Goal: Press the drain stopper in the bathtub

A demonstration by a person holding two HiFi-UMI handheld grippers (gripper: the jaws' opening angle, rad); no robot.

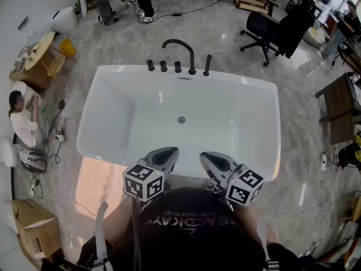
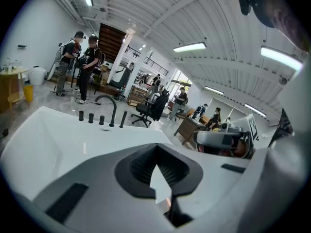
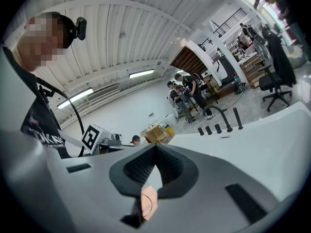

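Our left gripper point(image 1: 168, 153) and right gripper point(image 1: 208, 157) hover by the white bathtub point(image 1: 259, 84), jaws together, empty. The round grey drain stopper point(image 1: 181, 119) sits farther in, not yet pressed.

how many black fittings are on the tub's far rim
5, all on the bathtub far rim: three short knobs in a row, the arched spout right of them, then a slim rod. None looks hidden.

White bathtub point(image 1: 113, 112), grey drain stopper point(image 1: 181, 119), black faucet point(image 1: 179, 40), grey marbled floor point(image 1: 225, 27).
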